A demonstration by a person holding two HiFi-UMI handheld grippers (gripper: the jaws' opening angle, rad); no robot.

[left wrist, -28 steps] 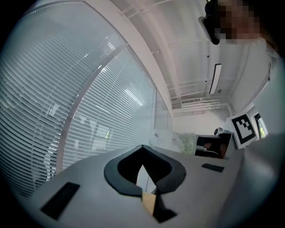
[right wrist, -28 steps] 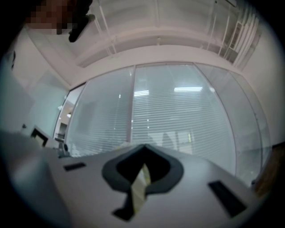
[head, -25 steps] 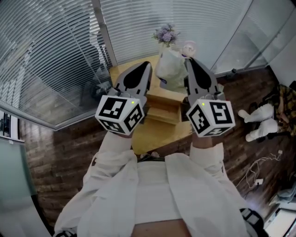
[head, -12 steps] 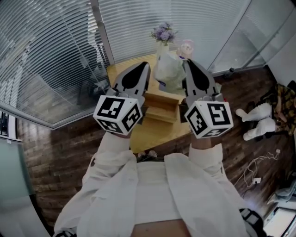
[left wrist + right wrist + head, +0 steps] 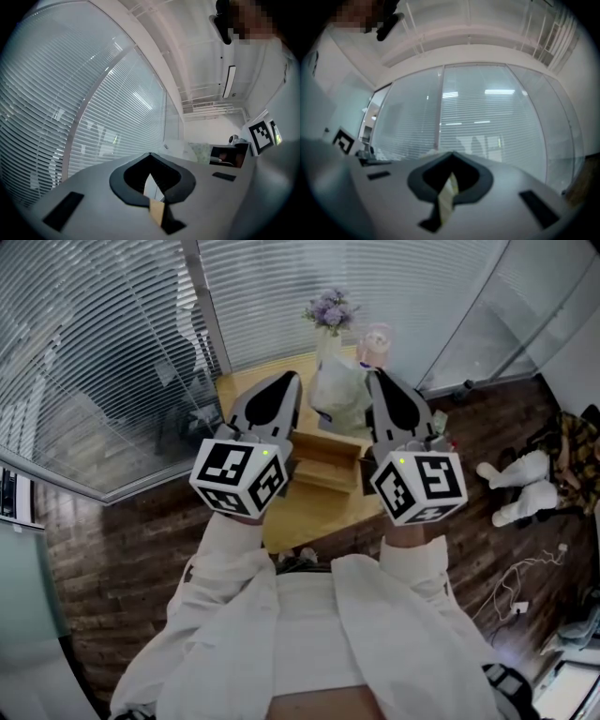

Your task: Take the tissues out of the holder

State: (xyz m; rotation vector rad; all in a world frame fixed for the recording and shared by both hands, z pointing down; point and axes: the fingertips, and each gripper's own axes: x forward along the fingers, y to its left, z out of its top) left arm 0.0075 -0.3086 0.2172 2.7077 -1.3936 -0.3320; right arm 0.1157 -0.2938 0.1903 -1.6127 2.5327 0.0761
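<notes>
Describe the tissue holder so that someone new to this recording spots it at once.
Start at the yellow-wood table in the corner beside the window blinds. Near its middle sits a low, open wooden box. It is the only squared, tan thing there: the white tissue bundle and the vase of purple flowers lie beyond it.

Our left gripper [image 5: 287, 381] and right gripper [image 5: 377, 378] are raised side by side in front of us, marker cubes toward our chest and tips angled forward. Each pair of jaws appears closed at the tips. Our white-sleeved left arm [image 5: 223, 592] and right arm [image 5: 424, 610] are bent.
</notes>
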